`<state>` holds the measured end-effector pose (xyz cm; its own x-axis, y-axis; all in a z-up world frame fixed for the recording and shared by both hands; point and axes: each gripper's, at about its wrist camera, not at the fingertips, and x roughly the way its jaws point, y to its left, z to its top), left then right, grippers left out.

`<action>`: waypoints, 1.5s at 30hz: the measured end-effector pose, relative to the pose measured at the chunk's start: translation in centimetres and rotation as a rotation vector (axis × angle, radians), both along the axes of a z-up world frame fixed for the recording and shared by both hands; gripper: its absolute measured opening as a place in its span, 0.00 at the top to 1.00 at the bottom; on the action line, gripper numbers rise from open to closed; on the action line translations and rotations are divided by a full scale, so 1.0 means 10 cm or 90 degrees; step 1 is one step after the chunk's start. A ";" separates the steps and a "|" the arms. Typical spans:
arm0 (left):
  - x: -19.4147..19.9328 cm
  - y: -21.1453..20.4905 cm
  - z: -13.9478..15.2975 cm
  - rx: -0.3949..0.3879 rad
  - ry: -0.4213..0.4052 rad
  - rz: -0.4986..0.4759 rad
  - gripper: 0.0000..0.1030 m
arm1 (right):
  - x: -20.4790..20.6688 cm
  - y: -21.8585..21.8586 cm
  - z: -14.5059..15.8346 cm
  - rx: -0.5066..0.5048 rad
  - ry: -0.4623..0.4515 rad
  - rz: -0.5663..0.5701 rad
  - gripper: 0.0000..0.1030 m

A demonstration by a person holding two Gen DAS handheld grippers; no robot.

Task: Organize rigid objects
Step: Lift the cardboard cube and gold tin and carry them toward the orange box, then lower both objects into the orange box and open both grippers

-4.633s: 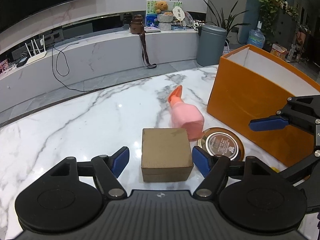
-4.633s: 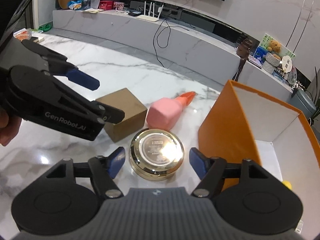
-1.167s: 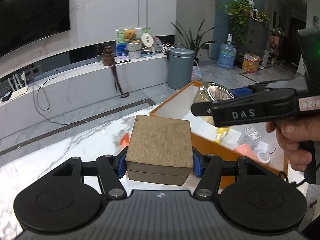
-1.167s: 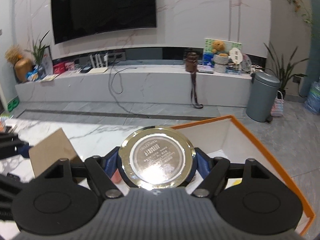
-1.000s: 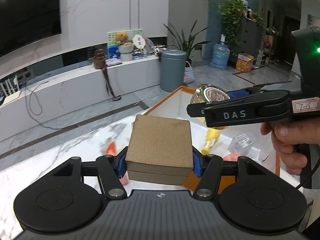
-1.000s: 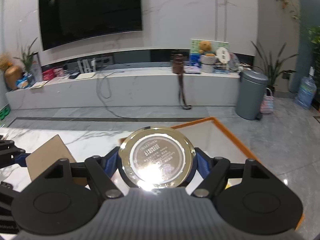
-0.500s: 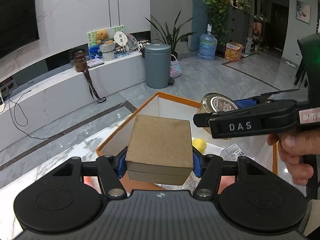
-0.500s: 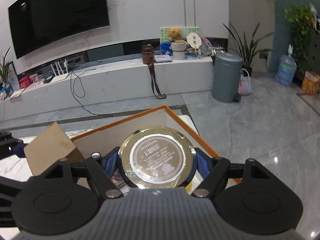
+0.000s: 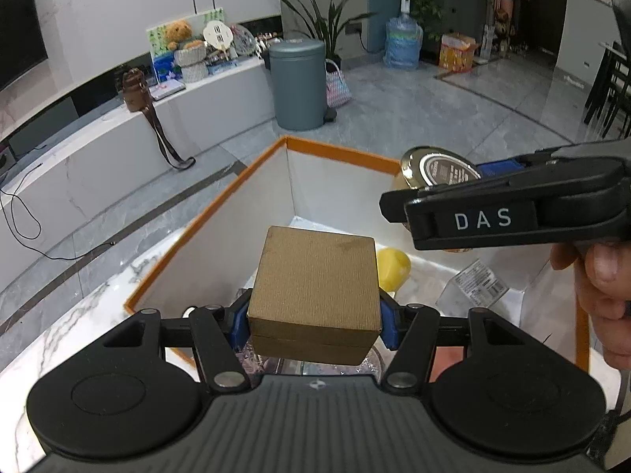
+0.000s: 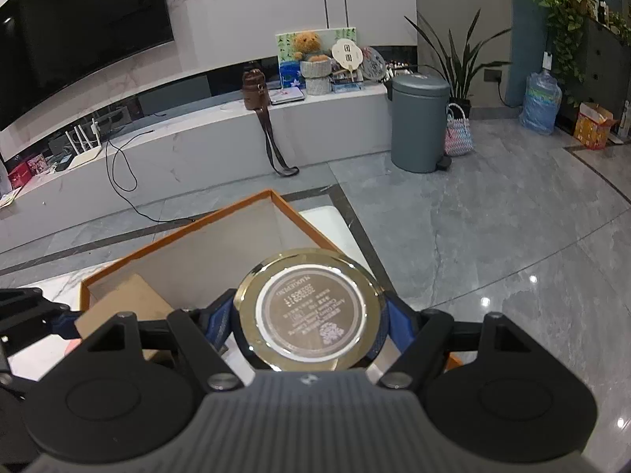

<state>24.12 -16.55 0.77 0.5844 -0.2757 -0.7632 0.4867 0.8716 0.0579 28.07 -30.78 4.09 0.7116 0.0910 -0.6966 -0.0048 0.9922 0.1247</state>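
the left gripper (image 9: 314, 321) has its blue pads (image 9: 238, 321) pressed against both side walls of a brown cardboard box (image 9: 315, 283), holding it level in the air over the open orange storage box (image 9: 205, 232). the right gripper (image 10: 309, 321) is clamped across the rim of a round gold tin (image 10: 309, 305), its labelled flat face turned up at the camera, also held above the orange box near its far corner. the cardboard box looks light and stiff but crushable, so a hold low on its flat sides seems right; the tin looks hard, smooth and likely slippery on its curved edge, so a grip across its widest part seems safest. below them, inside the box, lie a yellow rounded object (image 9: 392, 268) and a clear wrapper with a printed label (image 9: 479, 280), which could crowd a landing spot. beyond stand a grey pedal bin (image 9: 298, 82) and a teddy bear (image 10: 307, 45) on the marble ledge.
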 end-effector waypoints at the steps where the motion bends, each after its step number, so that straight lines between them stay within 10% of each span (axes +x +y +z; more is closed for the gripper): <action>1: 0.01 -0.04 -0.01 0.008 0.003 -0.001 0.33 | 0.01 0.00 -0.02 0.000 0.003 -0.001 0.27; 45: 0.74 -0.36 -0.52 0.219 0.083 -0.094 0.24 | 0.71 0.21 -0.70 0.090 0.115 -0.063 0.27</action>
